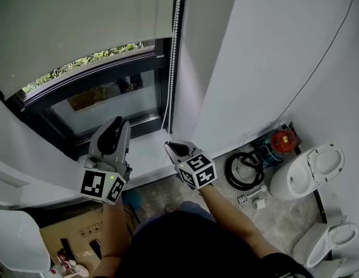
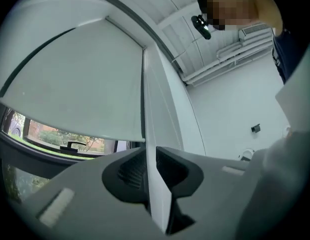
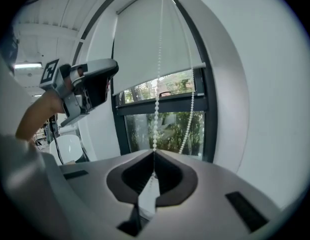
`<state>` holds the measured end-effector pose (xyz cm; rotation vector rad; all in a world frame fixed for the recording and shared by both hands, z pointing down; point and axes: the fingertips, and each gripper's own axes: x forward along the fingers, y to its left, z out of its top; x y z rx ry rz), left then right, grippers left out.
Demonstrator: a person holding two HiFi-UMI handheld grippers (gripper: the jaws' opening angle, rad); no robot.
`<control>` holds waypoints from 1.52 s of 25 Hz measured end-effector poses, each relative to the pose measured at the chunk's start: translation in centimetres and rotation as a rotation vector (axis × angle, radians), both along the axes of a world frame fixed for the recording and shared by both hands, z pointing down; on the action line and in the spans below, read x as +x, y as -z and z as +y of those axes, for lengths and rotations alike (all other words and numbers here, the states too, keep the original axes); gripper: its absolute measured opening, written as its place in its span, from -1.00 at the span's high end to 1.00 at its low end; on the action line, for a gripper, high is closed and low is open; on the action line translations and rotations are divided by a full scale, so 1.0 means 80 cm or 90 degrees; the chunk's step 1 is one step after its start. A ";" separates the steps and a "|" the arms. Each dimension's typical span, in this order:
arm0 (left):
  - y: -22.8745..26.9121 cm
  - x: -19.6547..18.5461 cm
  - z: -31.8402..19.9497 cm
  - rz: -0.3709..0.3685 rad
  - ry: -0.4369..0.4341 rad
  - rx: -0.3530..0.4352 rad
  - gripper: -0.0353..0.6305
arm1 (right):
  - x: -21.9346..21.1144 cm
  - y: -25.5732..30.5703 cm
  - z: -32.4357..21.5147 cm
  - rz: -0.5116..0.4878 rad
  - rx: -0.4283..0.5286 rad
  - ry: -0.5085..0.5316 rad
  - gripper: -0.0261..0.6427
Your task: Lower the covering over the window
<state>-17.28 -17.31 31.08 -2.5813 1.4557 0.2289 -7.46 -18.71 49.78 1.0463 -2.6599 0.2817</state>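
A pale roller blind [image 1: 81, 22] covers the upper part of the window [image 1: 104, 100]; its lower edge hangs above the glass [image 3: 155, 39]. A white bead chain [image 1: 172, 57] hangs beside the frame at the blind's right. My right gripper [image 1: 168, 146] is shut on that chain [image 3: 156, 109], which runs straight down into the closed jaws [image 3: 154, 156]. My left gripper [image 1: 116, 121] is raised to the left of the chain, in front of the glass, also seen from the right gripper view [image 3: 95, 81]. Its jaws [image 2: 150, 156] stand slightly apart with nothing between them.
The white window sill [image 1: 150, 155] lies just below both grippers. On the floor to the right are a black hose coil [image 1: 244, 171], a red machine [image 1: 282, 141] and white toilets [image 1: 310, 169]. A cardboard box [image 1: 75, 233] and white chair [image 1: 14, 242] stand lower left.
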 end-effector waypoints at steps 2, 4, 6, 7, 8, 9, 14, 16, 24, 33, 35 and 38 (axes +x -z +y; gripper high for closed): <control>0.008 0.002 -0.003 0.007 -0.005 0.007 0.75 | -0.001 0.002 -0.001 -0.004 0.004 -0.002 0.88; 0.006 0.008 -0.006 0.013 -0.016 -0.005 0.75 | -0.001 0.001 0.000 -0.005 0.002 -0.001 0.88; 0.001 0.019 -0.005 0.019 -0.038 -0.030 0.75 | -0.003 -0.001 0.004 -0.007 -0.002 0.001 0.88; -0.003 0.027 -0.007 0.020 -0.052 -0.047 0.75 | -0.003 0.000 0.004 -0.010 -0.001 0.000 0.88; -0.007 0.037 -0.009 0.017 -0.068 -0.065 0.75 | -0.005 0.001 0.003 -0.013 0.001 0.000 0.88; -0.012 0.048 -0.012 0.011 -0.086 -0.081 0.75 | -0.007 0.002 0.001 -0.014 0.003 0.000 0.88; -0.023 0.106 -0.023 0.007 -0.193 -0.140 0.62 | -0.017 0.000 0.003 -0.005 0.000 0.012 0.88; -0.022 0.119 -0.034 -0.005 -0.210 -0.158 0.57 | -0.019 -0.001 0.000 -0.002 -0.001 0.012 0.88; 0.001 0.140 -0.069 -0.012 -0.203 -0.154 0.84 | -0.013 -0.004 -0.004 0.011 0.000 0.021 0.88; -0.058 0.154 -0.065 0.045 -0.258 -0.225 0.86 | 0.012 -0.060 0.003 0.036 -0.089 0.014 0.88; -0.058 0.154 -0.065 0.043 -0.264 -0.224 0.86 | 0.012 -0.060 0.001 0.044 -0.088 0.021 0.88; -0.078 0.158 -0.063 0.018 -0.274 -0.255 0.86 | 0.012 -0.078 0.005 0.076 -0.119 0.041 0.88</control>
